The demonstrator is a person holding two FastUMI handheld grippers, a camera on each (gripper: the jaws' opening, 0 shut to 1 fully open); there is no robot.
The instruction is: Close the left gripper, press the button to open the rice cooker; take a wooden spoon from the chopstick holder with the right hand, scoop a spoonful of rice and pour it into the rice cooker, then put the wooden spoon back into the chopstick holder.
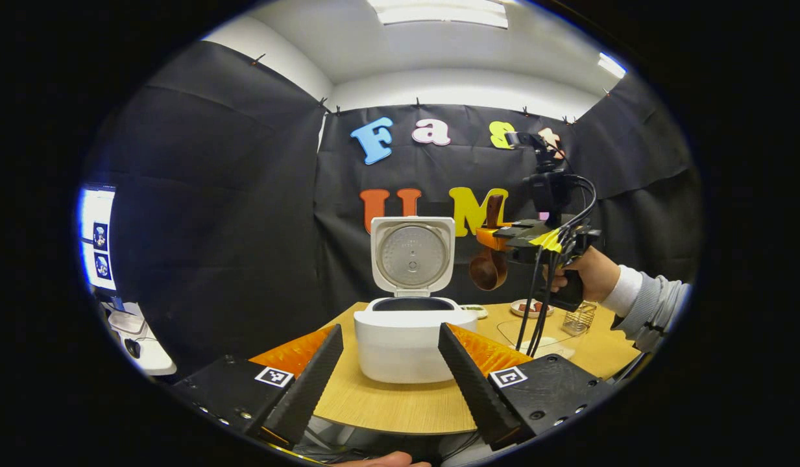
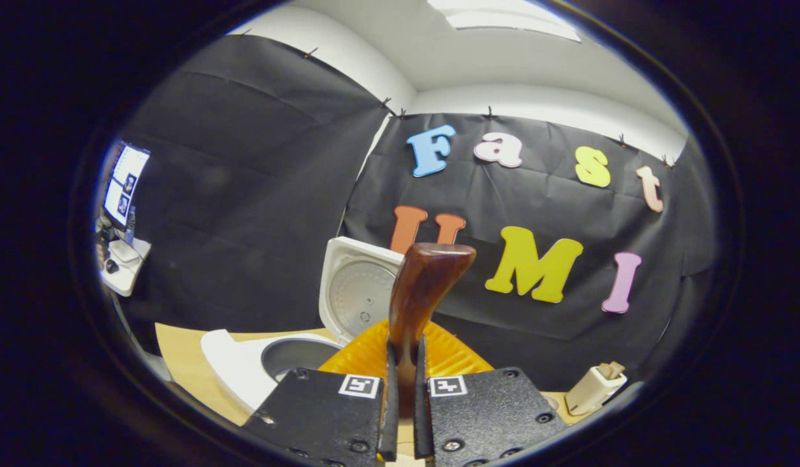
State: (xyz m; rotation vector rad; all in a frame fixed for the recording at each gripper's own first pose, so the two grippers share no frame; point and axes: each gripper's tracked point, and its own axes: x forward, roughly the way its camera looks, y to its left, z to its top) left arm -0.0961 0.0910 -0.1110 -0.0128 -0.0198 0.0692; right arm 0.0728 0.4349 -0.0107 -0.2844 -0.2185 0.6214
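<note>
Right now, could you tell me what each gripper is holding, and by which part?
The right gripper grips the wooden spoon by its handle, bowl hanging down. The left gripper is open and holds nothing.

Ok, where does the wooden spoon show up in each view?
Left gripper view: wooden spoon right of centre, held by the right gripper, bowl hanging down.
Right gripper view: its handle at centre, clamped between the fingers.
Shared landmark: the open rice cooker lid.
</note>
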